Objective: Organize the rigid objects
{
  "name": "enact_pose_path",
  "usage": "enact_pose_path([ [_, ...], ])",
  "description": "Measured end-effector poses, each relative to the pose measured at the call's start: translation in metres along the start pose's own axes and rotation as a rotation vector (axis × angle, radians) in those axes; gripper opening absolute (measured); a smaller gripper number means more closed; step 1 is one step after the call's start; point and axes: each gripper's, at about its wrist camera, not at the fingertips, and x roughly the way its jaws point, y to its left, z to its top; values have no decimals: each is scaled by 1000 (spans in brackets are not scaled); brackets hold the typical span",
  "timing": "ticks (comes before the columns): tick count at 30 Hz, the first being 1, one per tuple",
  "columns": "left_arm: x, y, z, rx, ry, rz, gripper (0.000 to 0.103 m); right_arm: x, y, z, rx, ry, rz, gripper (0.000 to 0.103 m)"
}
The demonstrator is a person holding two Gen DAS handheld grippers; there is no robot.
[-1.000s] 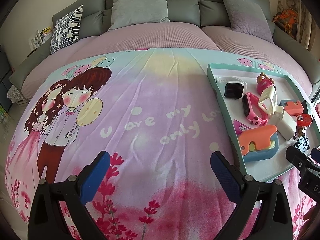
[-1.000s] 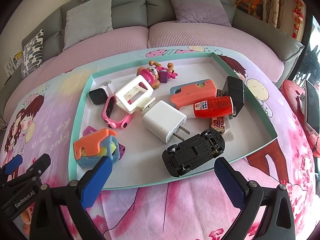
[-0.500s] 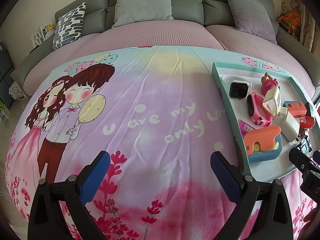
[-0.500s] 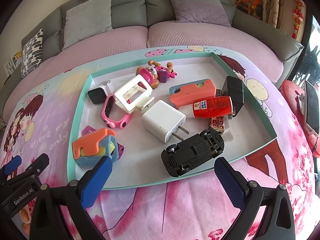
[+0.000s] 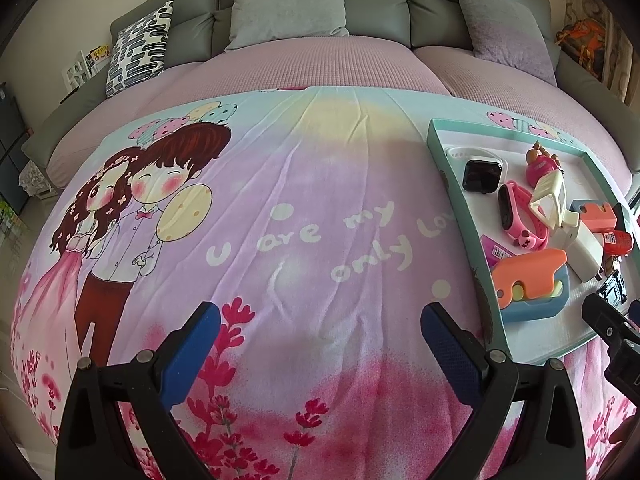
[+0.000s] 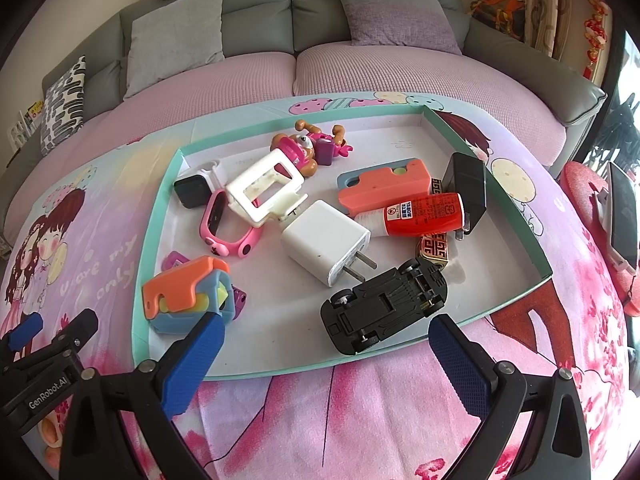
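From the left wrist, the left hand-held gripper hangs released and empty over a wide bare stretch of the pink cartoon-print blanket, with the shallow teal-rimmed cardboard tray further toward the right edge than a second ago. From the right wrist, the right hand-held gripper gapes empty at the tray's near rim, closer than before, just short of the upturned black toy car, white plug charger and red tube.

Grey sofa, cushions, cartoon blanket
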Motion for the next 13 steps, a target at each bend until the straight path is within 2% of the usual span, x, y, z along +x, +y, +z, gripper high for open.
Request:
enact_pose_path([
  [13,-1,2,0,-11,-6,-9,100,0,-1,0,4,-3,3,103],
])
